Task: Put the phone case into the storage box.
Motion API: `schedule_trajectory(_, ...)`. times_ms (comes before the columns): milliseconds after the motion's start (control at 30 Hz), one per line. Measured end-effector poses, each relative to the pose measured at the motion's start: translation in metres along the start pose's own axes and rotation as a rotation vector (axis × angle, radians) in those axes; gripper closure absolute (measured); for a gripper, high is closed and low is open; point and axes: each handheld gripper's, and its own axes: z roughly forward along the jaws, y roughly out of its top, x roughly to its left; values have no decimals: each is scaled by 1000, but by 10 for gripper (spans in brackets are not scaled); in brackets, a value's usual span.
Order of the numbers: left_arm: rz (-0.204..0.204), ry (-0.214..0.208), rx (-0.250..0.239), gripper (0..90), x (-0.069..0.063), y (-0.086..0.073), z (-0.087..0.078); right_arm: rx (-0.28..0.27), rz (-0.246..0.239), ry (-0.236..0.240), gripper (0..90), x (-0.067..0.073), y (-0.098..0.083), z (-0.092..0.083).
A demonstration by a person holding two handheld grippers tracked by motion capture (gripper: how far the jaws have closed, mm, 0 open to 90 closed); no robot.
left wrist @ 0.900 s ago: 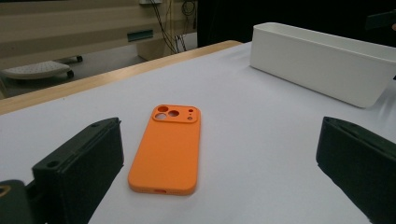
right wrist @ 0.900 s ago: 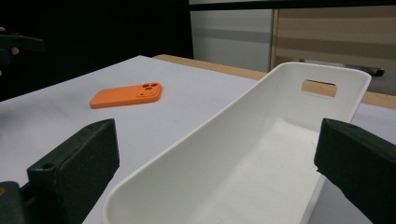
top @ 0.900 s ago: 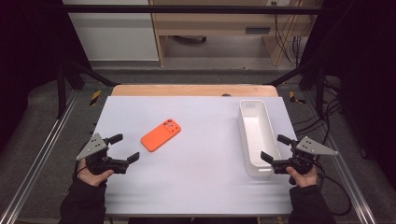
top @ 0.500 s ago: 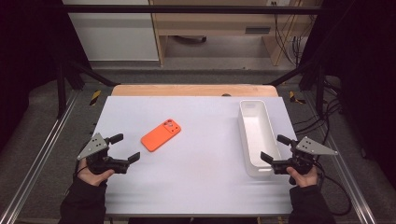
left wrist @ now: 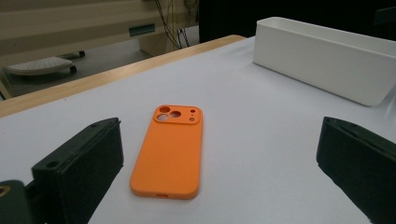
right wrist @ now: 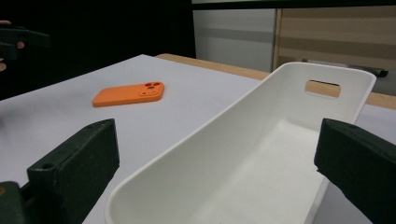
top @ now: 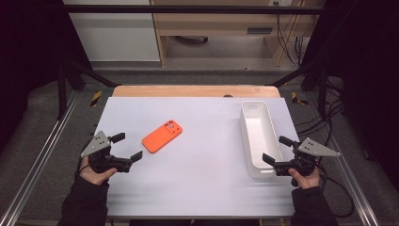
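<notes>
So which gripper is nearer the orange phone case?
Left. The left gripper sits open just beside the orange phone case; the right gripper is across the table, at the white tray.

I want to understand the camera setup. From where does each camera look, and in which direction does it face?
High view: above the person's side, facing forward and down on the table; both hands and claws show.
Left gripper view: on the left claw, facing the orange phone case; two black jaws show.
Right gripper view: on the right claw, facing along the white bin; jaws show.
All three views share case and bin.
</notes>
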Motion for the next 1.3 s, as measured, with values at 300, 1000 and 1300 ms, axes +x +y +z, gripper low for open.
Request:
schedule_trajectory(300, 3, 5, 12, 0, 0, 7, 6, 5, -3, 3, 5, 0, 0, 1)
schedule_trajectory(1000, 35, -13, 66, 0, -6, 21, 25, 6, -10, -6, 5, -1, 0, 0)
schedule_trajectory(1300, 38, -15, 92, 0, -3, 29, 37, 11, -10, -1, 5, 0, 0, 1)
